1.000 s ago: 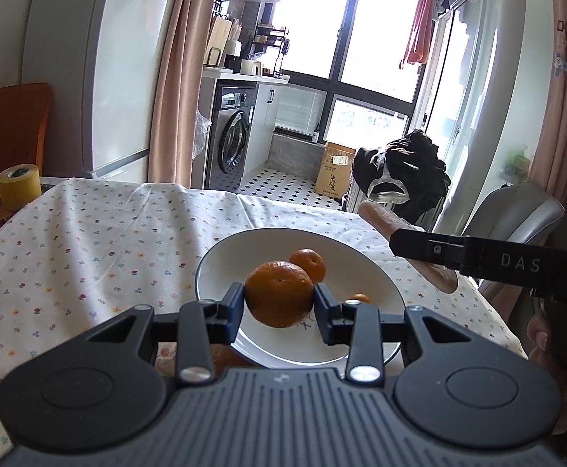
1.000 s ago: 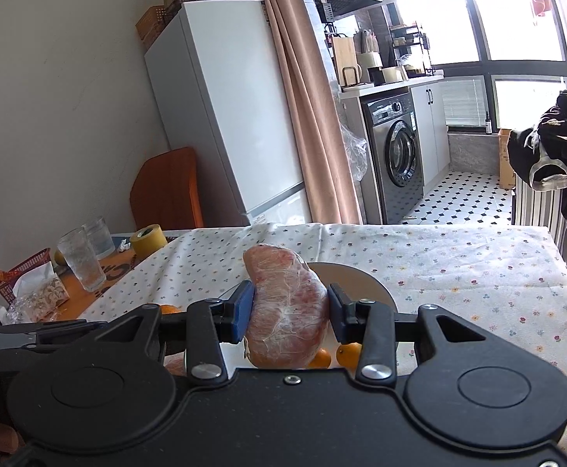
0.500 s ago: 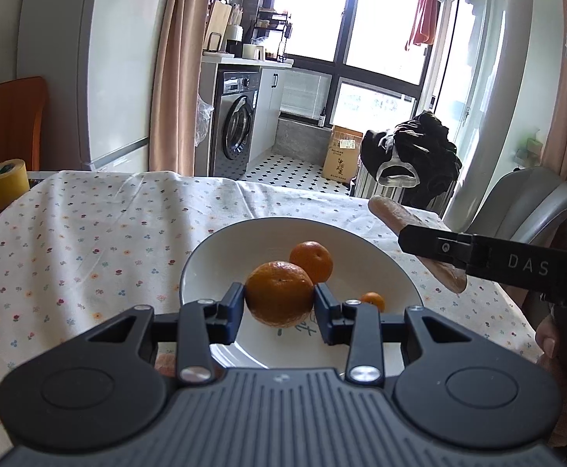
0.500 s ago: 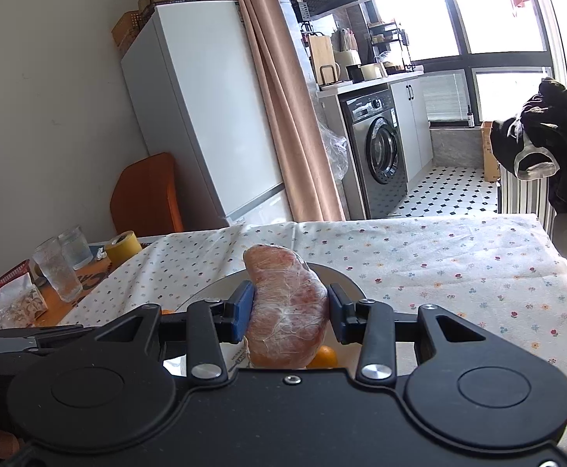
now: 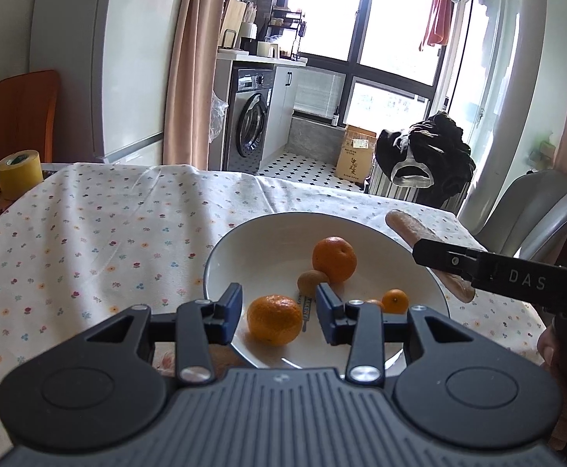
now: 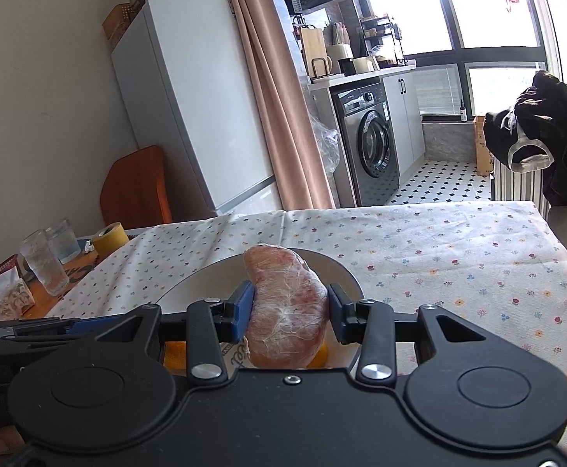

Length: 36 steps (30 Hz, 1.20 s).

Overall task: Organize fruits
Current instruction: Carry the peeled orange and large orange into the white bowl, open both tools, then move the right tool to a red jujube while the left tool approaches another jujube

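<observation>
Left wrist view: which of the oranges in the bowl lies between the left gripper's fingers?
The large orange at the bowl's near side, between the left gripper's open fingers. The other large one lies farther back.

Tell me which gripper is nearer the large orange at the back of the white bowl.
Left, probably. The open left gripper sits over the white bowl's near side, just short of the large orange. The right gripper, shut on a wrapped fruit, hangs above the bowl's right rim.
</observation>
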Each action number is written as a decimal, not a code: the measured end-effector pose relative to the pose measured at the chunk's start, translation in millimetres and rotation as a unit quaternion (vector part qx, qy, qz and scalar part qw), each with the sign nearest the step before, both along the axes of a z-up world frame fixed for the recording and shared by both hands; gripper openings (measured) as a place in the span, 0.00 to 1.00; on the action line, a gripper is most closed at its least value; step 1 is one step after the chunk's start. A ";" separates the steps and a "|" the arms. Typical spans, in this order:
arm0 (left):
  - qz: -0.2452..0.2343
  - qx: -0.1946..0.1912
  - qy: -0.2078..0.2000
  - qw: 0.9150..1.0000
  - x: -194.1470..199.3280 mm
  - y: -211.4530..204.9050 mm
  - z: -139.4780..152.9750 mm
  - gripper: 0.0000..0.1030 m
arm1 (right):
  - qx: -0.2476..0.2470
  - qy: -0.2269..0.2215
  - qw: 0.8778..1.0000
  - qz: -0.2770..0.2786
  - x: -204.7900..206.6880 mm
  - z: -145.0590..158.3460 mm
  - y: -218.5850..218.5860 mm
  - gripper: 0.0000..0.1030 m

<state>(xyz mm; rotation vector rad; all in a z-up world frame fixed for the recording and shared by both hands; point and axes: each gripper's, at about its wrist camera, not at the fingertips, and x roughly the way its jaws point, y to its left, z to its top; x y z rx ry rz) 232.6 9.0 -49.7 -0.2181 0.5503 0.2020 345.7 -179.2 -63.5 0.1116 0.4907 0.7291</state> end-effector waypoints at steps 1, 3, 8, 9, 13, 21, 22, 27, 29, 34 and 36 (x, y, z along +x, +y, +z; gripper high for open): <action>0.002 -0.001 0.001 1.000 -1.2 0.7 -0.5 0.39 | 0.001 0.002 1.000 0.001 0.4 -0.7 0.5 0.38; 0.007 -0.004 0.002 1.000 -4.7 3.6 -1.2 0.39 | 0.006 0.004 1.000 0.005 0.7 -2.2 2.8 0.38; 0.018 -0.007 0.002 1.000 -13.6 10.8 -1.3 0.41 | 0.014 0.009 1.000 0.007 0.7 -5.5 5.8 0.43; 0.020 -0.008 0.003 1.000 -15.4 12.5 -1.1 0.42 | 0.014 0.007 1.000 0.006 -0.2 -5.0 5.7 0.44; 0.030 -0.015 -0.001 0.999 -25.1 19.2 1.6 0.50 | 0.012 0.011 1.000 0.006 -3.8 1.2 5.3 0.47; 0.046 -0.022 -0.014 0.999 -51.5 27.2 4.8 0.69 | 0.003 -0.006 1.000 0.015 -26.2 18.4 -1.2 0.59; 0.048 -0.023 -0.013 0.999 -53.5 27.5 5.0 0.71 | 0.001 -0.008 1.000 0.017 -30.4 19.4 -2.4 0.60; 0.046 -0.022 -0.019 0.999 -66.4 27.5 8.3 0.76 | -0.007 -0.008 1.000 0.026 -47.2 21.6 -5.8 0.64; 0.047 -0.020 -0.021 0.998 -71.1 27.2 10.0 0.77 | -0.010 -0.009 0.999 0.029 -52.1 21.5 -5.9 0.71; 0.049 -0.021 -0.027 0.998 -85.0 30.2 14.7 0.81 | -0.016 -0.001 0.999 0.038 -63.1 18.2 -3.3 0.79; 0.050 -0.023 -0.029 0.998 -92.0 32.3 15.9 0.83 | -0.017 0.004 0.999 0.039 -67.7 17.4 -2.8 0.81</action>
